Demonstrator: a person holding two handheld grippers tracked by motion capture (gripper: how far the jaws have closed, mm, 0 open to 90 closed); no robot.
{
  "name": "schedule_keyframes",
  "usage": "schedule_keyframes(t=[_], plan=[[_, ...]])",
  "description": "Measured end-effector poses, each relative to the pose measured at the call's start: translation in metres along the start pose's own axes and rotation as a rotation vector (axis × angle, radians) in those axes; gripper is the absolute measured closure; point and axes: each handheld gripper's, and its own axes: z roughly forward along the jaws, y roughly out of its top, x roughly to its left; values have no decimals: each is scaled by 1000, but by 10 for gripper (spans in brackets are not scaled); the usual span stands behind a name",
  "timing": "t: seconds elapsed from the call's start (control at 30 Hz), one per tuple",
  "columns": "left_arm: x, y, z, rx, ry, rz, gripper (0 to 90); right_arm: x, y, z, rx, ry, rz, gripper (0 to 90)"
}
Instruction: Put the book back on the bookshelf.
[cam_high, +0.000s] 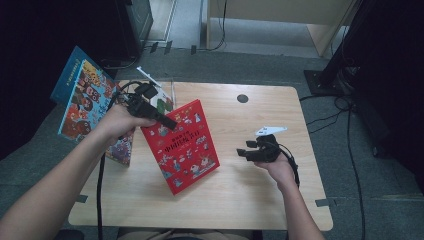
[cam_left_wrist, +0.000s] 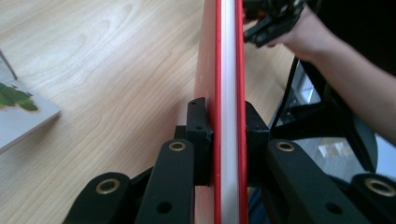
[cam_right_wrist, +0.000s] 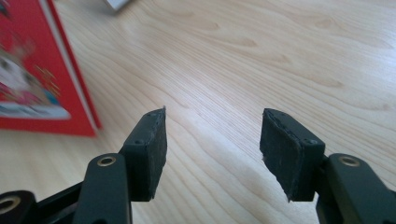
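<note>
Books lie spread over a pale wooden table (cam_high: 240, 185) as we work two hand-held grippers above it. Our left gripper (cam_high: 167, 122) pinches the red book (cam_high: 182, 145) at its far upper edge, and the book stands tilted on the table's middle, its near corner resting on the wood. In the left gripper view the two black pads (cam_left_wrist: 201, 140) press on either cover of the red book (cam_left_wrist: 228, 70), with the white page edges running between them. Our right gripper (cam_high: 245, 150) hovers to the right of the red book and apart from it, its jaws spread with nothing between them; the right gripper view shows bare wood between the two pads (cam_right_wrist: 152, 154) and the red book (cam_right_wrist: 42, 74) off to the left. A second picture book (cam_high: 82, 100) with a blue cover hangs over the table's left edge, behind our left hand (cam_high: 117, 122). A white booklet (cam_high: 162, 100) lies flat at the far left, just beyond the red one
</note>
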Motion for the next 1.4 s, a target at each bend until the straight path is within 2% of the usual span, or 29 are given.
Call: schedule_keyframes(t=[0.2, 0.27, 0.3, 0.5, 0.57, 0.6, 0.7, 0.73, 0.77, 0.8, 0.87, 0.9, 1.2, 1.4], plan=[[3, -4, -7, -18, 11, -25, 793, -1, -7, 14, 48, -51, -8, 405], [3, -5, -8, -16, 11, -27, 793, -1, -8, 16, 52, -70, -25, 403], [4, -6, -10, -26, 14, -37, 792, 0, -8, 19, 62, -95, -52, 403], [8, -11, -17, -46, 17, -53, 792, 1, -11, 27, 100, -109, -65, 406], [9, -12, -19, -46, 15, -54, 792, 0, -14, 31, 118, -93, -73, 383], [9, -13, -20, -47, 19, -58, 792, -1, -15, 32, 112, -93, -87, 378], [10, -13, -20, -48, 18, -62, 793, -3, -18, 31, 87, -95, -85, 378], [10, -13, -22, -49, 19, -62, 793, -5, -22, 30, 57, -108, -66, 377], [10, -13, -22, -49, 19, -62, 792, -5, -22, 30, 57, -108, -66, 377], [10, -13, -24, -53, 17, -66, 793, -5, -26, 30, 25, -129, -83, 376], [10, -13, -26, -58, 17, -72, 793, -4, -30, 31, 8, -136, -94, 373], [10, -13, -30, -65, 21, -74, 793, -2, -34, 32, -25, -140, -118, 340], [7, -11, -50, -91, 45, -83, 794, 0, -35, 35, -30, -163, -99, 233], [3, -7, -67, -122, 55, -94, 793, 1, -35, 35, -27, -172, -89, 226]])
